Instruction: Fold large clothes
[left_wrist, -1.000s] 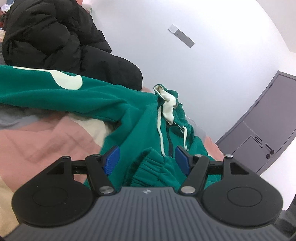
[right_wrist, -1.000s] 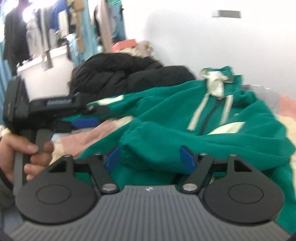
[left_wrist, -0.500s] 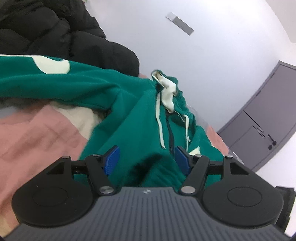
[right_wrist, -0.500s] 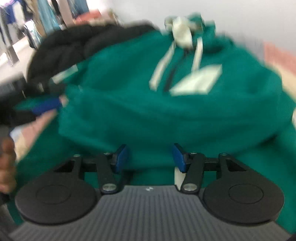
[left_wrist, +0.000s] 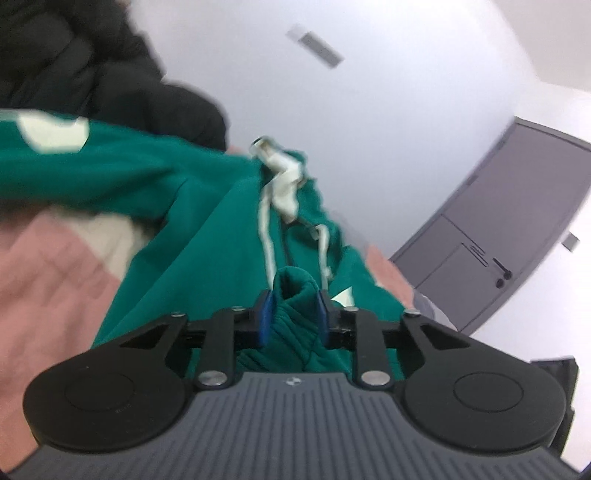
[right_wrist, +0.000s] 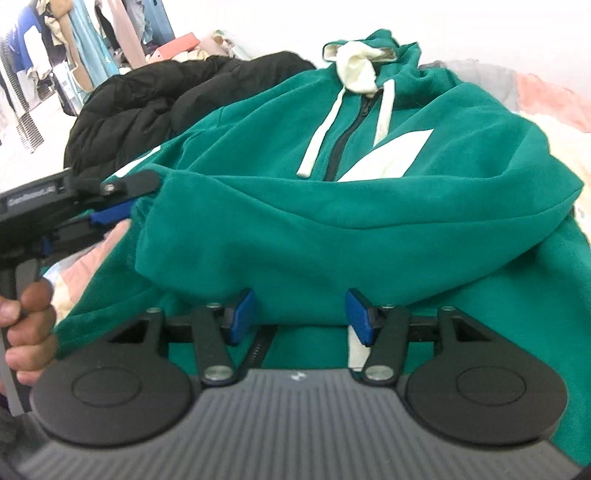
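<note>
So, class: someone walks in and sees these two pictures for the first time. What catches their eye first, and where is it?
The bright green hoodie fills the middle of both views, spread over pink and cream bedding, its cream drawstrings hanging beside the dark zip. The left tongs have just been closing and now pinch its ribbed cuff. A black puffer jacket is heaped behind it on the left.

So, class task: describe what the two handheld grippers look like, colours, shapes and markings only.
Each gripper, left and right, has a ribbed grey body, two round black discs, black linkage arms with silver pivots, blue-padded jaws and a small white logo. The left one's side bears pale, unreadable lettering.
</note>
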